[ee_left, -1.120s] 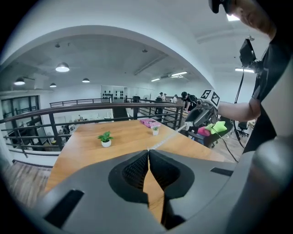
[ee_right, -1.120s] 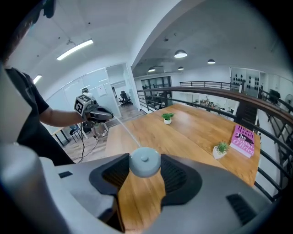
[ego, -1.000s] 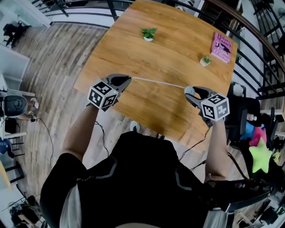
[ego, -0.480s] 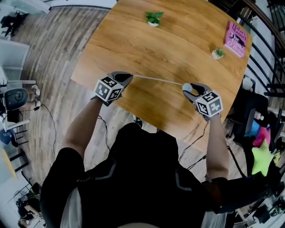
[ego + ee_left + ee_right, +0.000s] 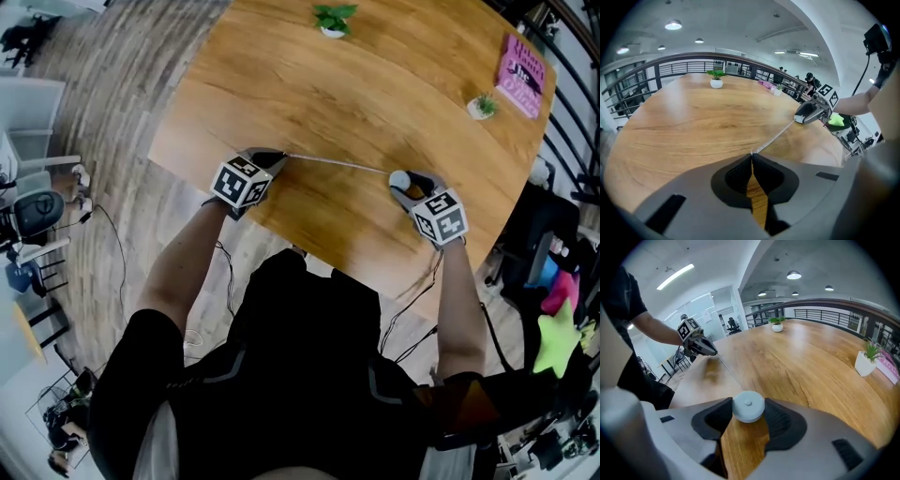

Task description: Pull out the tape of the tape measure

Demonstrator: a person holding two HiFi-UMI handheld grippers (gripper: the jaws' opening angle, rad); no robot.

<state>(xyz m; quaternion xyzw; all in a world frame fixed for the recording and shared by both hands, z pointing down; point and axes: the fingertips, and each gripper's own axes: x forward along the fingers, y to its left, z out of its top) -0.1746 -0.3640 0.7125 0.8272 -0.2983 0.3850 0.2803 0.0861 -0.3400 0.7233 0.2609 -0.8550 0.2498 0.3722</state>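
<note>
The left claw (image 5: 751, 154) has its dark ribbed jaws pressed together, pinching the very end of the thin white tape (image 5: 776, 137) at their tips. From there the tape runs out in a straight, taut-looking line, low over the wood, away to the right claw (image 5: 748, 406), well apart from the left one. The right claw's jaws stand wide and clamp the small round pale-grey tape measure case (image 5: 748, 405) between their pads, its flat face with a centre dimple turned up toward the camera. In the head view both claws sit over the near part of the broad wooden desk (image 5: 375, 94), the left one just at its near edge and the right one a little further in, with the tape drawn between them across the bare wood. Beyond the left claw, far across the desk, stands a small green plant in a white pot (image 5: 334, 19). Beyond the right claw and off to its right is a second small potted plant (image 5: 483, 105), with a pink book (image 5: 523, 77) lying just past it near the desk's far corner. A dark metal railing (image 5: 684, 68) runs behind the desk's far side.
</note>
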